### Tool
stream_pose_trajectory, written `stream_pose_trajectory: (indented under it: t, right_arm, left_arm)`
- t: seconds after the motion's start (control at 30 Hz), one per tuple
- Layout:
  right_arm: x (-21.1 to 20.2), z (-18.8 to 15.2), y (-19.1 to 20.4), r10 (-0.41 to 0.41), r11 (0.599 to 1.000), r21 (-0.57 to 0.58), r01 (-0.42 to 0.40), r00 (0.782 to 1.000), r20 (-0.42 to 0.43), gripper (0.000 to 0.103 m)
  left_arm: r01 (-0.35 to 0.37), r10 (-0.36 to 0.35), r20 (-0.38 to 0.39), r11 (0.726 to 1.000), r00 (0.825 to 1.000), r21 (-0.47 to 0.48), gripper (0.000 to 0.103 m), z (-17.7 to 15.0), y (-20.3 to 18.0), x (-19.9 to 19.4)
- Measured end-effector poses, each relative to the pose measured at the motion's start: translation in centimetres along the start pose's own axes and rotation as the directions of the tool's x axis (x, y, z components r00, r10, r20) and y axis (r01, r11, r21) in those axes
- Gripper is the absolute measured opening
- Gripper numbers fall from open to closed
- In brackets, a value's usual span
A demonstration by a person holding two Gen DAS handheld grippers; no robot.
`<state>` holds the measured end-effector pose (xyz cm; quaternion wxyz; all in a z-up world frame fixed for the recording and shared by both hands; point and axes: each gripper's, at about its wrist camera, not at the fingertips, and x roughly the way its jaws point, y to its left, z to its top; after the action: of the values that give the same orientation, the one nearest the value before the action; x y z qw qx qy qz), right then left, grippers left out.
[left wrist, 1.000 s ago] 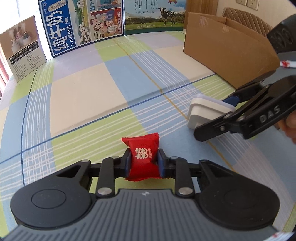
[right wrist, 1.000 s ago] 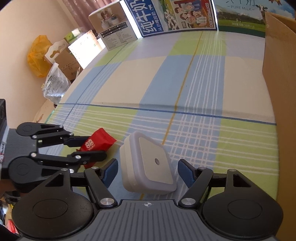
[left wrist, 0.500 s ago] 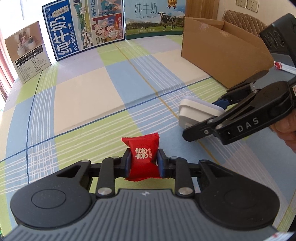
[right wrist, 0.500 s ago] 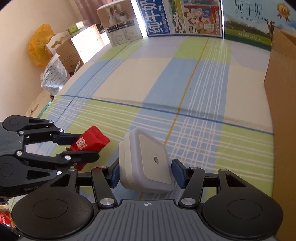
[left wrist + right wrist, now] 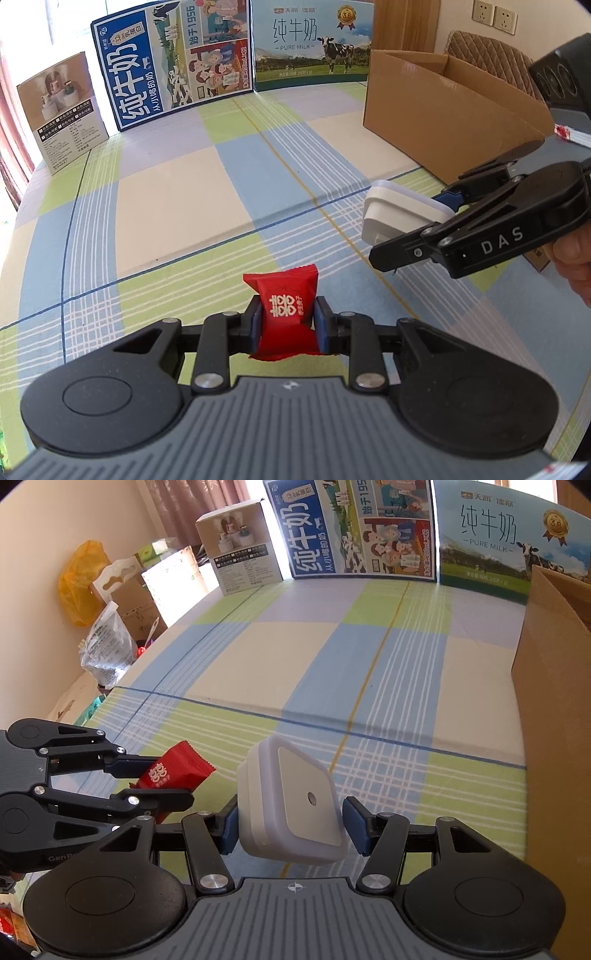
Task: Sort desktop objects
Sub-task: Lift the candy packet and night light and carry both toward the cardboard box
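So, left wrist view first: the left gripper [image 5: 284, 325] is clamped on a red candy [image 5: 286, 314] at lower centre, lifted off the checked tablecloth [image 5: 155, 206]. An open cardboard box [image 5: 443, 110] sits upper right, and nothing visibly in it yet.

Right wrist view: the right gripper [image 5: 291, 825] squeezes a white square night light [image 5: 291, 805] at centre, tilted. Looks like both pickups are done and dropping them off is still to go.

two wrist views, close, facing tablecloth [image 5: 184, 206]
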<state>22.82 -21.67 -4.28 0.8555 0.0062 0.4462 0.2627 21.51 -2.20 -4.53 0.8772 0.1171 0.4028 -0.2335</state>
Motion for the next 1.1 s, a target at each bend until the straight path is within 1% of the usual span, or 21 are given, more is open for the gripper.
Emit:
stream_pose_trajectory:
  t: [0.33,0.67,0.93,1.1]
  right_arm:
    - [-0.1,-0.3,0.4,-0.008,1.0,-0.012,0.008,1.0,-0.003,0.054]
    - [-0.9,-0.5,0.9,-0.014,1.0,-0.014,0.014,1.0,0.012,0.054]
    - [-3.4,-0.2,1.0,-0.031,0.999,0.01,0.03,0.998,0.051,0.054]
    - [-6.0,-0.1,1.6,-0.053,0.998,-0.012,0.054,0.996,0.078,0.054]
  left_arm:
    - [-0.001,0.001,0.01,1.0,1.0,-0.006,0.023,0.0,-0.2,-0.6]
    - [-0.019,0.02,0.026,0.999,0.999,-0.034,0.023,0.4,0.0,-1.4]
    - [-0.026,0.03,0.067,0.998,0.997,-0.058,0.023,1.6,-0.6,-2.8]
    - [-0.024,0.029,0.075,0.998,0.997,-0.064,0.023,2.5,-1.8,-3.6]
